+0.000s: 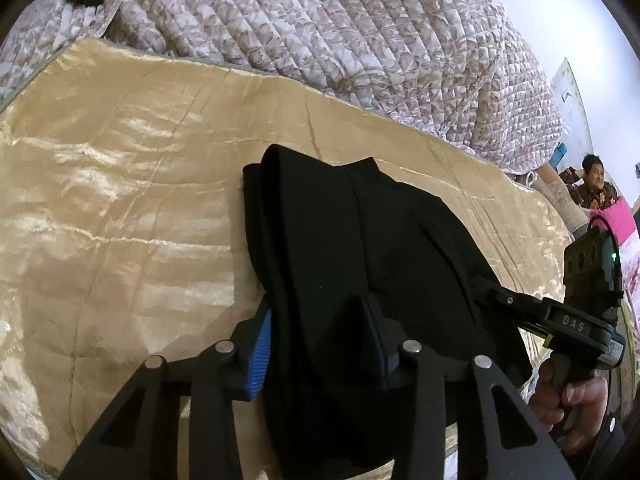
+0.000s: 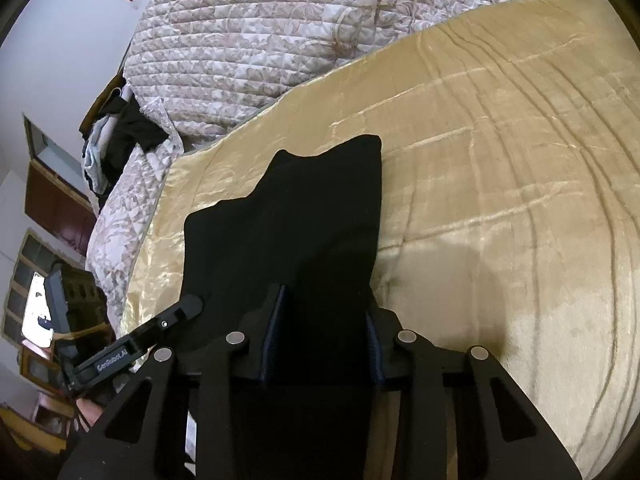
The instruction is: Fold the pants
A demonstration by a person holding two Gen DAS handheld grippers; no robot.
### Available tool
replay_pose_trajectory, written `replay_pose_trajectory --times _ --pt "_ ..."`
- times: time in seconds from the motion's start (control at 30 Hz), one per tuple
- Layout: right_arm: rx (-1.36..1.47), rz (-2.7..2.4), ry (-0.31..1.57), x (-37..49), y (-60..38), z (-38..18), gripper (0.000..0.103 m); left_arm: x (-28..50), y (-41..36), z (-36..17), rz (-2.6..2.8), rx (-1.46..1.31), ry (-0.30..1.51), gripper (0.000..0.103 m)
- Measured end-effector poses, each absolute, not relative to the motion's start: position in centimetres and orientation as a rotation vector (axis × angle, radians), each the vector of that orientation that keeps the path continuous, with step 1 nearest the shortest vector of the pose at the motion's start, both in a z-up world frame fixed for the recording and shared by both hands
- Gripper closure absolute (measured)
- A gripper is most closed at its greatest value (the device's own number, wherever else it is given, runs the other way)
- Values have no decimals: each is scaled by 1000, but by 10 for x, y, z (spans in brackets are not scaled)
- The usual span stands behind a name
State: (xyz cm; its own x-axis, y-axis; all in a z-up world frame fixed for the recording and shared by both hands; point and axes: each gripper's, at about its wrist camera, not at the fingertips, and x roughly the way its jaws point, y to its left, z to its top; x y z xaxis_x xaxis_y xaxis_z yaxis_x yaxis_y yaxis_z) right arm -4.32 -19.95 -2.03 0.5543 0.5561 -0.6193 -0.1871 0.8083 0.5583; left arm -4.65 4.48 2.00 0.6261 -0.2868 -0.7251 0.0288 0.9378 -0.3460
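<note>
Black pants (image 1: 360, 232) lie folded lengthwise on a golden blanket (image 1: 120, 200), their far end pointing away from me. My left gripper (image 1: 316, 332) is shut on the near edge of the pants, with bunched fabric filling the gap between its blue pads. My right gripper (image 2: 324, 320) is shut on the same near edge of the pants (image 2: 312, 208), a little to the side. In the left wrist view a finger of the right gripper (image 1: 496, 294) reaches into the cloth from the right. One left finger (image 2: 188, 304) shows in the right wrist view.
A quilted floral bedspread (image 1: 320, 20) is heaped along the far side of the golden blanket (image 2: 500, 160). Dark clothes (image 2: 132, 128) lie on the bedspread at the left. A seated person (image 1: 592, 188) is at the far right. A hand (image 1: 572, 396) holds the right gripper's handle.
</note>
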Motion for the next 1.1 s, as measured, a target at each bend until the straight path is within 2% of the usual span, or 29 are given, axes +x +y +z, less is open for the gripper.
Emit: replay_pose_trajectory --times 0.03,0.13,0.2,0.37,0.7,0.93,1.1 --pt "461 453 880 -43 -199 -20 70 -47 44 21 -187 -308 873 65" --pt "467 458 863 -46 -199 -15 85 -49 39 28 -190 -282 853 72" --pt "450 461 849 -47 -195 -10 86 -49 37 31 -192 -274 844 75" --pt "457 477 815 -50 -193 2 87 -52 34 44 -201 -263 817 80" --pt "425 545 747 -46 -175 44 87 -34 33 75 -218 -202 772 81" --pt "385 561 727 5 -165 69 87 20 50 96 -214 -167 738 81" --pt "402 568 739 58 -161 64 87 66 68 91 -200 -165 728 81"
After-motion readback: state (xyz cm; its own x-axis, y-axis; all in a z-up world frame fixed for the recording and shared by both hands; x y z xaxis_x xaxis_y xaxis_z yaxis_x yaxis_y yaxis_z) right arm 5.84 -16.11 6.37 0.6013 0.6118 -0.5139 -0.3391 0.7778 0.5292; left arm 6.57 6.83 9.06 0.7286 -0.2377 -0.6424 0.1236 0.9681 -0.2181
